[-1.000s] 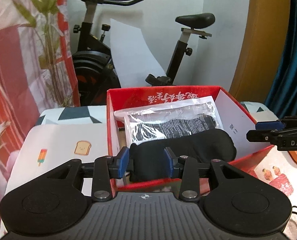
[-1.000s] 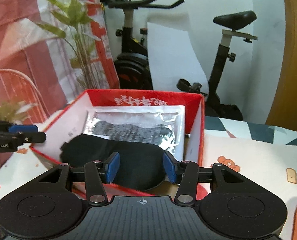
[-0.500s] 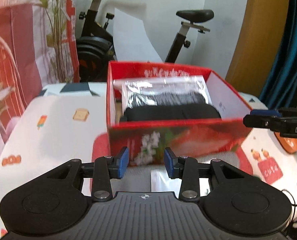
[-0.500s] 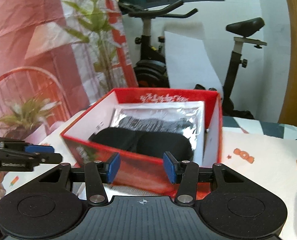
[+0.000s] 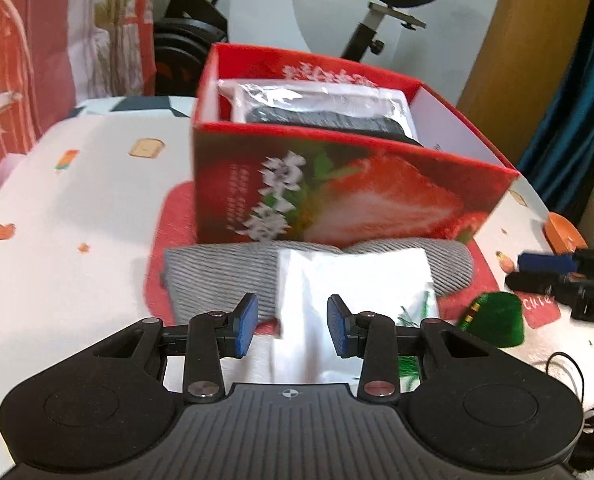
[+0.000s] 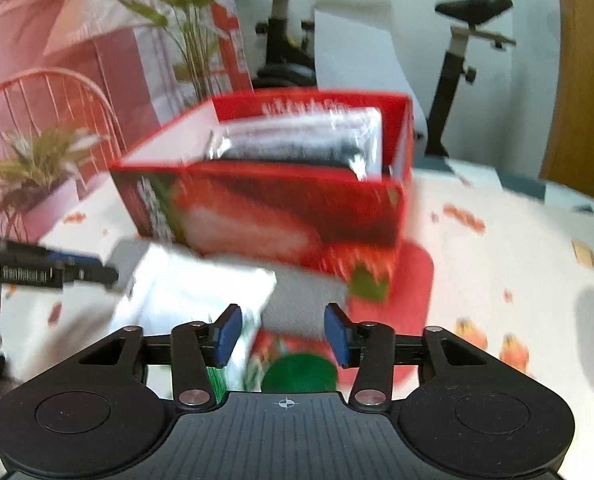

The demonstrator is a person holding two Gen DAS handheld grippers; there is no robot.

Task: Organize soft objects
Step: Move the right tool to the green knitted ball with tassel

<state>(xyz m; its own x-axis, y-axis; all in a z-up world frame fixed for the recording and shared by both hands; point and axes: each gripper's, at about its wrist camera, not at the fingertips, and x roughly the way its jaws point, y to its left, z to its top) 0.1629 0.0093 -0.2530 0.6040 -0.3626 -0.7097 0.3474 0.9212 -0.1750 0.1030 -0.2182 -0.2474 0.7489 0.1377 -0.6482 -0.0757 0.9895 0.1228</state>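
Observation:
A red strawberry-print box (image 5: 337,196) stands on the table and holds a bagged black item (image 5: 321,108) and a black soft piece. In front of it lie a grey knitted cloth (image 5: 225,276) and a white packet (image 5: 353,280) on top of it. A green object (image 5: 497,316) sits to the right. My left gripper (image 5: 293,326) is open and empty, just above the white packet's near edge. My right gripper (image 6: 283,334) is open and empty, above the green object (image 6: 297,372) and the white packet (image 6: 193,292); the box (image 6: 281,208) is ahead.
The table has a white printed cloth (image 5: 57,220) and a red mat (image 6: 409,280) under the box. An exercise bike (image 5: 381,20) and a plant (image 6: 185,32) stand behind the table. An orange item (image 5: 563,232) lies at the right edge.
Both grippers have pulled back and down from over the box, empty. The black soft piece stays inside the box. The grey cloth, white packet and green object have come into view.

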